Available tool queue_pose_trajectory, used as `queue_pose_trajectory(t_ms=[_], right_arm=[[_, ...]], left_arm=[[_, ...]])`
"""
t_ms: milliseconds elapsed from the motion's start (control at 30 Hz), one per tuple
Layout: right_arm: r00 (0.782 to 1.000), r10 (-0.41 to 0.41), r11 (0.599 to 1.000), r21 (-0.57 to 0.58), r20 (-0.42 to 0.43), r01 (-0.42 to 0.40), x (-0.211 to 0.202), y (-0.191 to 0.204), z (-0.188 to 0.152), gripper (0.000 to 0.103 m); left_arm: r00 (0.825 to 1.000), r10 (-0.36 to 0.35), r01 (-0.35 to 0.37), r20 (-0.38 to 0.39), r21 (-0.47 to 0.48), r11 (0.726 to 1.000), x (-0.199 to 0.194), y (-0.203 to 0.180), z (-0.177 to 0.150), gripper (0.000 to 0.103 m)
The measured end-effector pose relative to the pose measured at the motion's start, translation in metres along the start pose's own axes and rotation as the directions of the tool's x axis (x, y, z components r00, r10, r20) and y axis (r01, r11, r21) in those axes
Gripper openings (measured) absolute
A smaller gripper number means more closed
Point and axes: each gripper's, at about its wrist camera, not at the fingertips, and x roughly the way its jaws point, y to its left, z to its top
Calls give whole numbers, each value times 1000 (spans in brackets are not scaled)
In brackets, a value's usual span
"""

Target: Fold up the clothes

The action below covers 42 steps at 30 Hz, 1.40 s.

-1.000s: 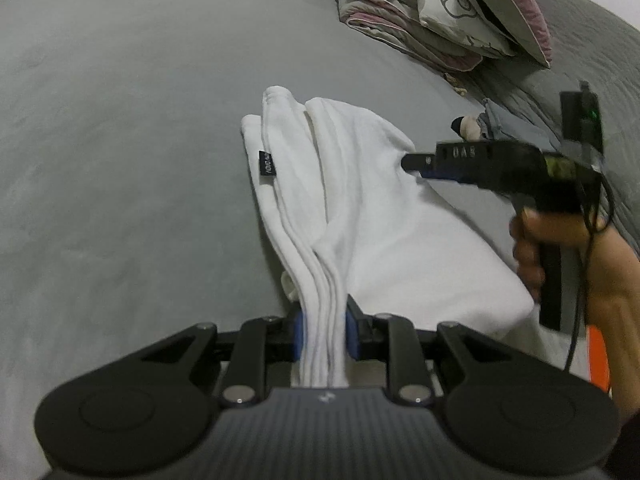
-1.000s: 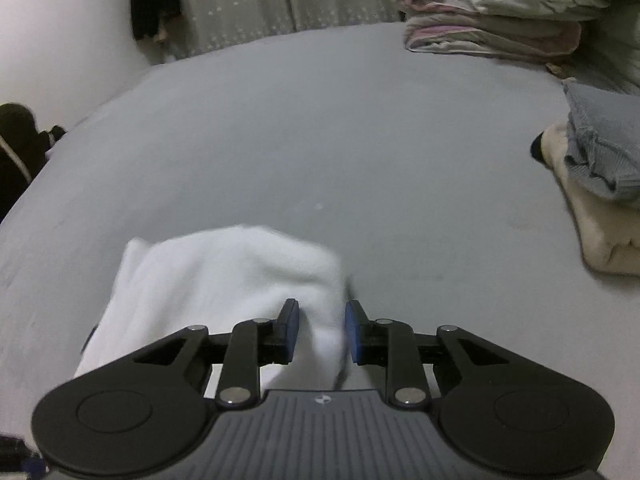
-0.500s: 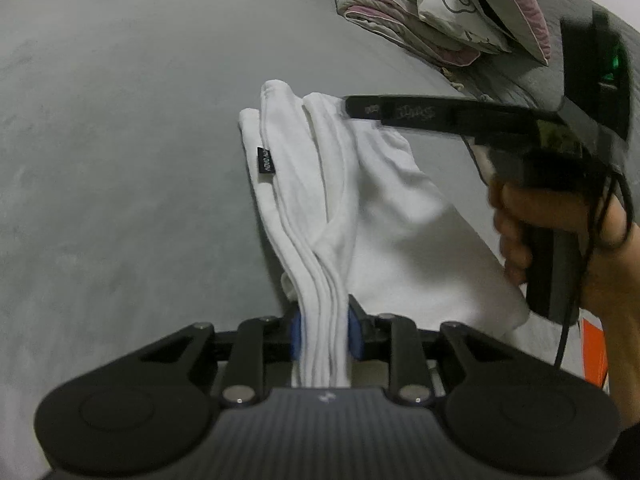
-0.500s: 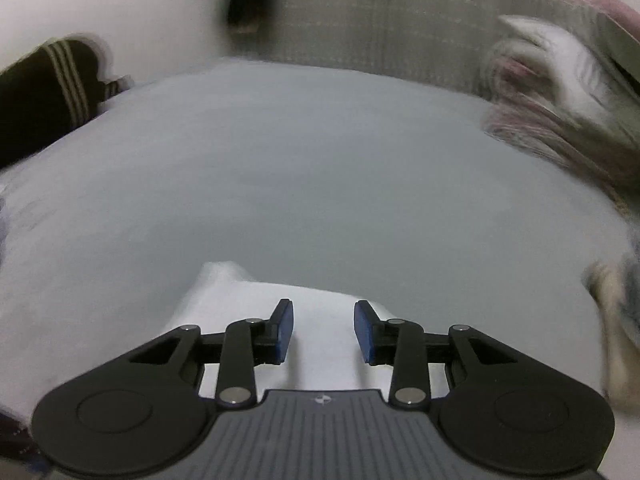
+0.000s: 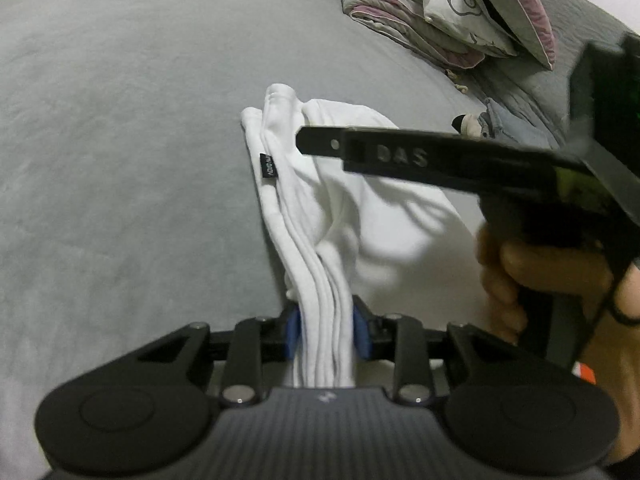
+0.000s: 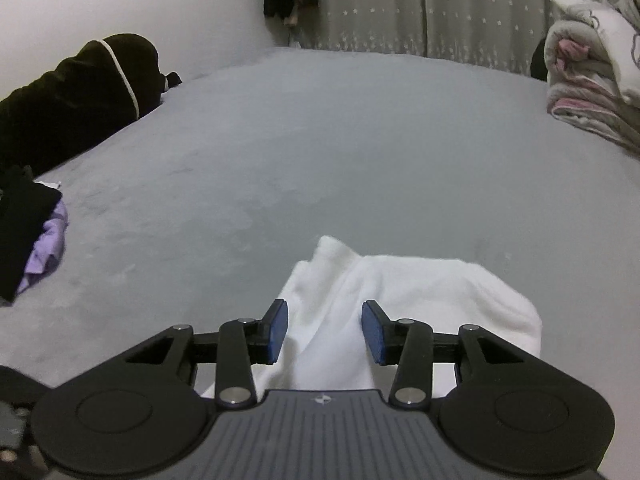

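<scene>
Right gripper [image 6: 325,330] now off the white garment [image 6: 420,292], opening; left gripper [image 5: 326,332] loosening around its bunched edge.

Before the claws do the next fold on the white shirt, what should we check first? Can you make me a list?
1. Left claw has the white shirt edge between its pads: ok, though its jaws are opening, so the grip may be loosening.
2. Right claw is free: ok, its jaws are opening and no cloth is pinched.
3. Shirt lies flat: not ok, the near edge is bunched into ridges.
4. Grey bed beyond the shirt has room: ok.
5. Folded blankets are away from the shirt: ok.
6. Whether the shirt's underside is smooth: cannot tell.
</scene>
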Motion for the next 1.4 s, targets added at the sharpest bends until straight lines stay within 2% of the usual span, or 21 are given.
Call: queue_pose_trajectory(t_ms=[167, 233, 333, 467, 567, 667, 733, 833, 1000, 1067, 1167, 1200, 1300, 1367, 1400], right_arm=[[993, -72, 997, 23, -91, 75, -6, -3, -13, 44], [991, -82, 996, 23, -102, 85, -11, -5, -26, 44], [992, -79, 995, 51, -98, 84, -29, -10, -25, 44], [995, -92, 990, 99, -40, 96, -68, -5, -30, 44], [994, -82, 983, 159, -68, 92, -85, -12, -51, 44], [994, -66, 994, 83, -87, 73, -94, -7, -71, 44], [993, -53, 998, 26, -106, 56, -101, -3, -72, 44], [994, -10, 999, 47, -112, 15, -109, -11, -77, 44], [994, -6, 998, 65, -110, 13, -103, -12, -87, 44], [994, -20, 999, 40, -112, 25, -105, -7, -90, 44], [995, -27, 999, 31, -100, 30, -107, -4, -94, 44], [995, -29, 999, 33, -95, 32, -107, -3, -95, 44], [996, -40, 999, 21, -86, 42, -107, 0, -95, 47], [996, -46, 999, 14, -82, 47, -107, 2, -96, 47], [996, -48, 999, 11, -81, 49, -107, 3, -96, 48]], left_arm=[[1000, 23, -24, 5, 44, 999, 0, -4, -1, 32], [1000, 28, -28, 8, 55, 998, -1, -4, -2, 32], [999, 30, -31, 12, 57, 998, -3, -4, -2, 34], [999, 37, -39, 19, 68, 997, -6, -3, -5, 37], [999, 41, -43, 26, 81, 996, -7, -4, -6, 39], [999, 42, -45, 28, 85, 995, -7, -5, -7, 40], [999, 45, -47, 27, 79, 996, -8, -5, -8, 40], [999, 29, -30, 19, 56, 998, -10, 0, -6, 41], [1000, -24, 24, 13, -22, 999, -15, 14, -1, 40], [996, -51, 53, 67, -26, 998, -24, 16, 3, 37], [986, -41, 35, 159, 36, 999, -37, 9, 11, 46], [987, -28, 24, 156, 30, 999, -35, 8, 14, 49], [994, -4, 5, 107, -5, 1000, -19, 8, 15, 49], [997, 10, -9, 82, -6, 1000, -8, 4, 12, 46], [997, 17, -16, 69, -7, 1000, -2, 2, 10, 39]])
